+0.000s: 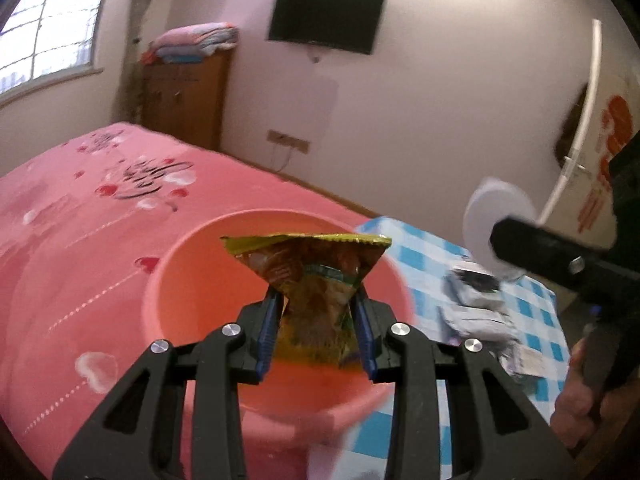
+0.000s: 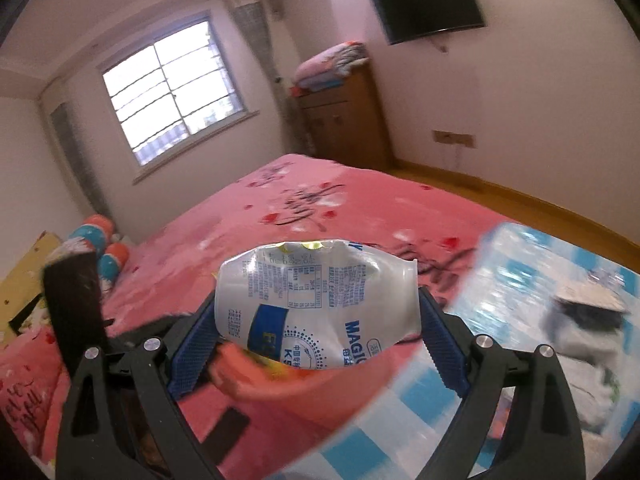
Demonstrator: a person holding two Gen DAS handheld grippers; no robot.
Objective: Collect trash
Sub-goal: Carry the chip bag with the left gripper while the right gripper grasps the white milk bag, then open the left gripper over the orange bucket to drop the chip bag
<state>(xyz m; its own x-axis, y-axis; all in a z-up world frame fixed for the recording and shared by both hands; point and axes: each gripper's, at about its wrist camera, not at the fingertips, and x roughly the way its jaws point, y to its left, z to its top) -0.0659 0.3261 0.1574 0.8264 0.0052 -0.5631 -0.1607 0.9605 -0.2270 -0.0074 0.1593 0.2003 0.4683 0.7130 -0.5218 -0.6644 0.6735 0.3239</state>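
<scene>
Reading "MAGIC" on one crushed white bottle (image 2: 320, 312), I log it clamped between my right gripper (image 2: 318, 330) pads, set wide. One snack wrapper (image 1: 316, 284), print unreadable, sits pinched in my narrowly closed left gripper (image 1: 316, 332) above one pink bin (image 1: 192, 280). More white litter (image 1: 480, 304) lies at 3 o'clock of the bin on one blue-checked cloth (image 1: 536, 312).

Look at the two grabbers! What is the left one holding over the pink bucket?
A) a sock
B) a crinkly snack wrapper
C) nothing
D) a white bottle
B: the left gripper pinches a crinkly snack wrapper above the pink bucket; the white bottle sits in the right gripper.
</scene>
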